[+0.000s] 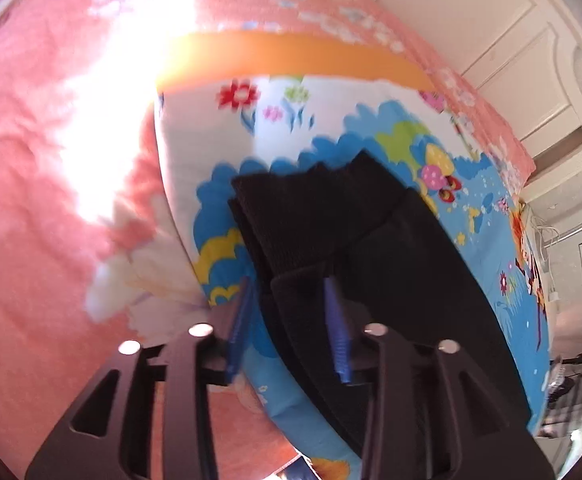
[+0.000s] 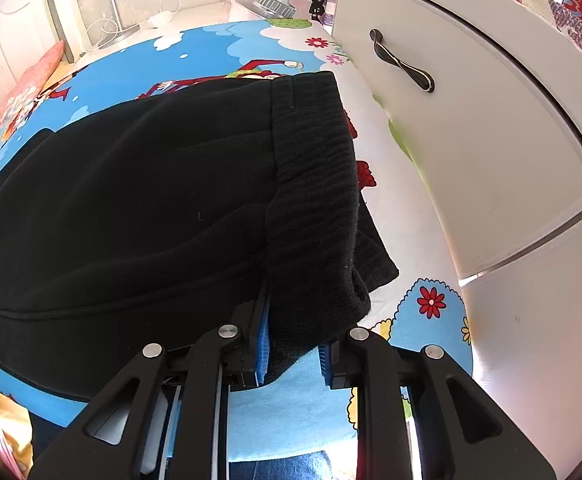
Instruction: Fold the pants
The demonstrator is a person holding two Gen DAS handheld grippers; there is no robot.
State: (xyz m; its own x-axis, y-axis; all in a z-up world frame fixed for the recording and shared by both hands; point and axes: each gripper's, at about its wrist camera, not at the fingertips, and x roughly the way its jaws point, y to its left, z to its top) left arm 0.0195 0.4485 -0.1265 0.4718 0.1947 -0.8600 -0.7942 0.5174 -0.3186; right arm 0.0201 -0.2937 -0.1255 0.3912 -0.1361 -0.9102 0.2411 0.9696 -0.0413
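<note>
Black pants point(image 2: 139, 208) are laid on a cartoon-print cloth point(image 2: 219, 46) covering a board; a pink blanket point(image 1: 31, 184) is seen beside it and a white cabinet door point(image 2: 471, 128) on the other side.

Left gripper point(image 1: 291, 320): jaws spread partway, a fold of the leg end seen between the blue pads point(image 1: 341, 340). The cloth appears close to the one pad, with a gap at the other; no pinch is seen.

Right gripper point(image 2: 293, 350): jaws nearly pressed together, pinching the ribbed waistband point(image 2: 315, 184) at its near corner. The waistband edge is bunched between the pads and lifted slightly off the cloth.
</note>
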